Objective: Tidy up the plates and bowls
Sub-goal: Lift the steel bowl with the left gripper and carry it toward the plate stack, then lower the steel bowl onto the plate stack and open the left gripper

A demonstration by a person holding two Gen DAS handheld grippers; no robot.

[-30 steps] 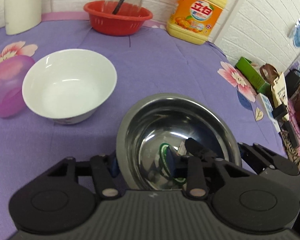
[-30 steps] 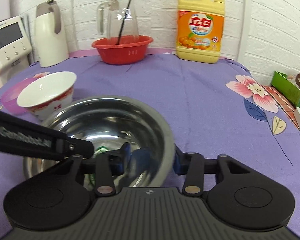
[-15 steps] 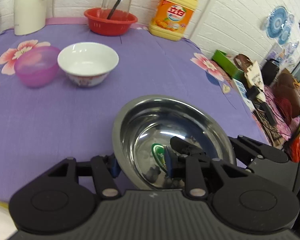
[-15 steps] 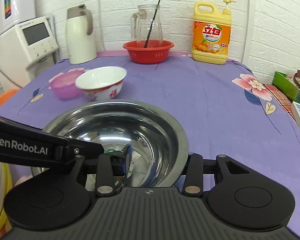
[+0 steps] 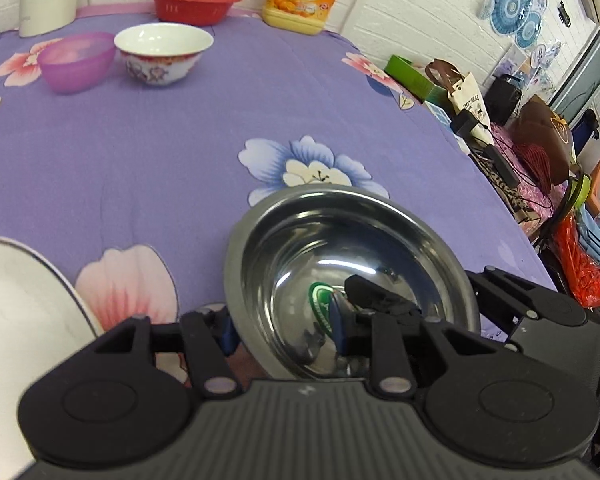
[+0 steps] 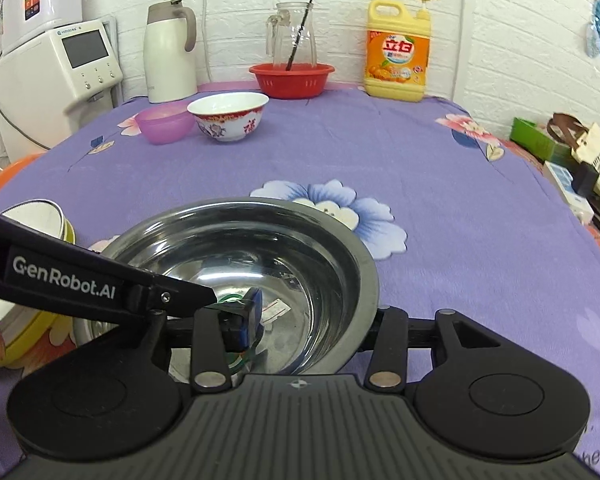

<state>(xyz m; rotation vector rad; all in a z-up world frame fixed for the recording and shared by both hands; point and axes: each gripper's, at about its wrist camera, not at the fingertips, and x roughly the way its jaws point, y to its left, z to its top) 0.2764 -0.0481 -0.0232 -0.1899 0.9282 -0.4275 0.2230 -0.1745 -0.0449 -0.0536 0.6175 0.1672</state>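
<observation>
Steel bowl [image 5: 340, 256] clamped by left tool [image 5: 284, 328], right tool [image 6: 312, 320]

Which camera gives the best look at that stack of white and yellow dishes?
The right wrist view: the dish stack shows its white top and yellow rims at the left edge, partly behind the left tool. The left wrist view catches only a blurred white rim.

Ahead of me the counter [image 6: 440, 208] lies open; bowls [image 6: 228, 116] crowd its far-left end, and stacked plates [image 6: 32, 216] block my near left.
</observation>
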